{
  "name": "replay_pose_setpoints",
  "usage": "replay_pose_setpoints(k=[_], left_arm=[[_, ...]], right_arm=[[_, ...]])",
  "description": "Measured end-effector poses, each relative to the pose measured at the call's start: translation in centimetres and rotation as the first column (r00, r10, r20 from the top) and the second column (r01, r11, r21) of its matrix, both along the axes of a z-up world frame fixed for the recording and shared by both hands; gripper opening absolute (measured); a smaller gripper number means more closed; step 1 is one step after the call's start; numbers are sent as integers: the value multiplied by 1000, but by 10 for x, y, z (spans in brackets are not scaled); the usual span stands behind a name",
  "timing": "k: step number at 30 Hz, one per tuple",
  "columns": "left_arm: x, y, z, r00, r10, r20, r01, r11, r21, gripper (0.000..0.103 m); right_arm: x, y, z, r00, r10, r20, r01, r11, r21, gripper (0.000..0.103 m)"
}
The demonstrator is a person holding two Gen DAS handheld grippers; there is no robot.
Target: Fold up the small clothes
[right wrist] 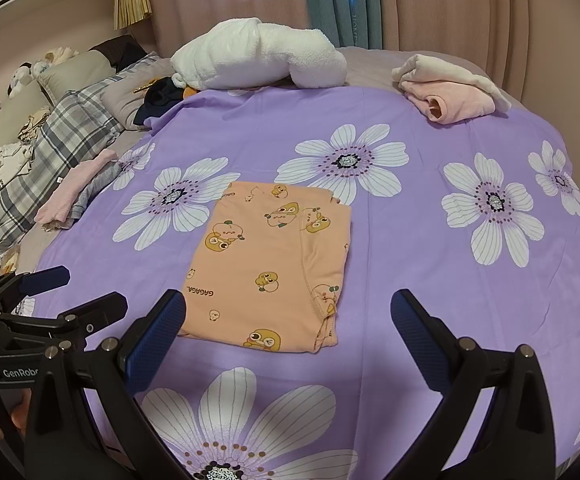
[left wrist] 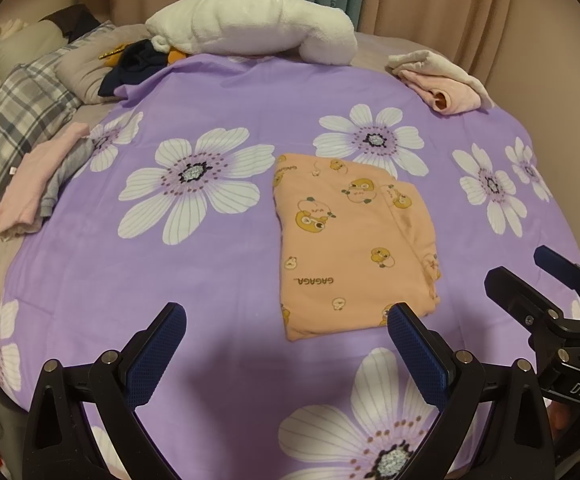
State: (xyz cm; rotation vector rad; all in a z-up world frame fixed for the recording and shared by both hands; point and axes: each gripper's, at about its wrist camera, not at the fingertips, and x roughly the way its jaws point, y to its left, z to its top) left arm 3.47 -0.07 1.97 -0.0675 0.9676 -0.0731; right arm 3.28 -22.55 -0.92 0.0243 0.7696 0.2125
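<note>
An orange garment with cartoon ducks lies folded flat in a rectangle on the purple flowered bedsheet; it also shows in the right wrist view. My left gripper is open and empty, just short of the garment's near edge, its right finger by the near right corner. My right gripper is open and empty, with its left finger at the garment's near left corner. The right gripper shows at the right of the left wrist view, and the left gripper at the left of the right wrist view.
A pile of pink and grey folded clothes lies at the sheet's left edge. A pink and cream bundle sits at the far right. A white fluffy blanket, dark clothes and plaid pillows lie at the far left. Curtains hang behind.
</note>
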Motion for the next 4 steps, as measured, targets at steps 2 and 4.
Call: replay_pose_setpoints(k=[2, 4], left_arm=[[0, 0, 0, 1000, 0, 0, 0, 1000, -1, 100], [0, 0, 0, 1000, 2, 2, -2, 1000, 2, 100]], right_arm=[[0, 0, 0, 1000, 0, 0, 0, 1000, 0, 103], [0, 0, 0, 1000, 0, 0, 0, 1000, 2, 103]])
